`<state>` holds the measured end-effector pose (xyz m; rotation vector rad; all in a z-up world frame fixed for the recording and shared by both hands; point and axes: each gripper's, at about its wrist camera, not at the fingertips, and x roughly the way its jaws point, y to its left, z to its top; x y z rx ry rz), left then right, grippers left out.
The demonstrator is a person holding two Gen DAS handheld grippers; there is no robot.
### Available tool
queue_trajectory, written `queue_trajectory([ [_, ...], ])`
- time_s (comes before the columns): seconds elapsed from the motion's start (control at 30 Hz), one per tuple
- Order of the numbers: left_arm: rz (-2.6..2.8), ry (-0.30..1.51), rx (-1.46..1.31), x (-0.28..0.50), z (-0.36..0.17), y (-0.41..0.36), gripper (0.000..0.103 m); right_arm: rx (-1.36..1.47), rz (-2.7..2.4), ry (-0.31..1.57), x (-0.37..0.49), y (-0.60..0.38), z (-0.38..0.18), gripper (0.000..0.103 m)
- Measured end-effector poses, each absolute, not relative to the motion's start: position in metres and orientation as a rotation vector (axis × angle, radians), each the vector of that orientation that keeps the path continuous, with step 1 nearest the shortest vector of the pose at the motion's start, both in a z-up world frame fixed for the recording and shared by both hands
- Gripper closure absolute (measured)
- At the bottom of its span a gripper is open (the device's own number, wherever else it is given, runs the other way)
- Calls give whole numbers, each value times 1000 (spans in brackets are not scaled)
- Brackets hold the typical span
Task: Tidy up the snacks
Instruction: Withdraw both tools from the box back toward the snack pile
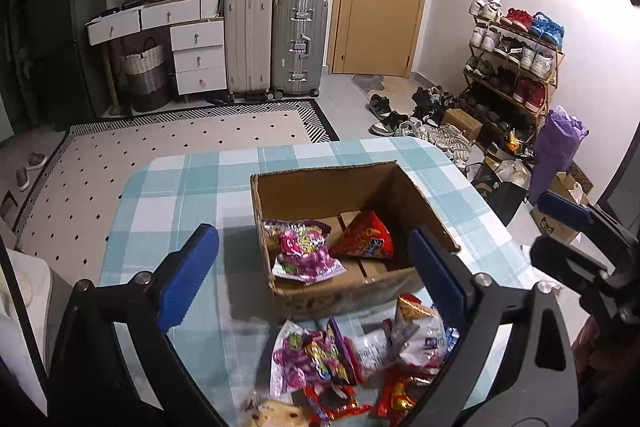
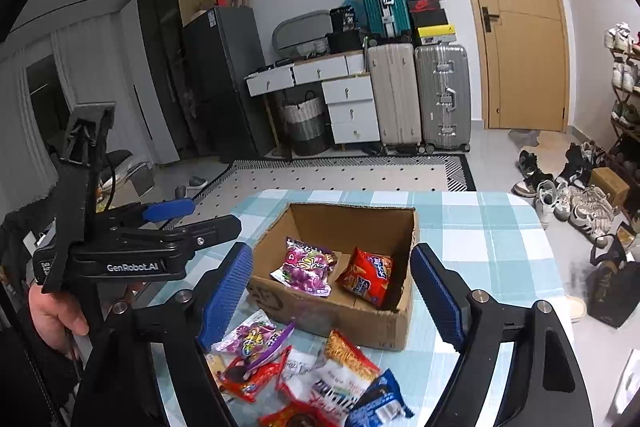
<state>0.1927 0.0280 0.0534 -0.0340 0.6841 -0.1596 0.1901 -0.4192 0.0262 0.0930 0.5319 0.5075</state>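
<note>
the cardboard box (image 1: 344, 227) sits on the checked table (image 1: 180, 195) with a purple snack bag (image 1: 304, 255) and a red snack bag (image 1: 366, 237) inside. more snack packets (image 2: 304, 367) lie just in front of the box. the left gripper (image 1: 316, 275) and the right gripper (image 2: 332, 291) both hang wide apart above the box, holding nothing.

Tabletop (image 2: 500, 239) under teal-and-white checked cloth. Open cardboard box (image 2: 320, 311) stands on it near the middle. Loose pile of snack packets (image 2: 316, 379) lies on the cloth just beside the box's near wall.
</note>
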Motion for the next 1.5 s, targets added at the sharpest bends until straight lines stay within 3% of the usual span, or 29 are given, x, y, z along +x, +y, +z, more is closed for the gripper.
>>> queue_trajectory([
  [0.47, -124, 643, -53, 93, 65, 32, 3, 86, 512, 475, 96, -417, 32, 13],
  [0.83, -83, 647, -85, 18, 35, 50, 1, 102, 514, 500, 46, -423, 1, 8],
  [1.5, -31, 723, -87, -16, -23, 49, 1, 66, 567, 657, 14, -407, -65, 7],
])
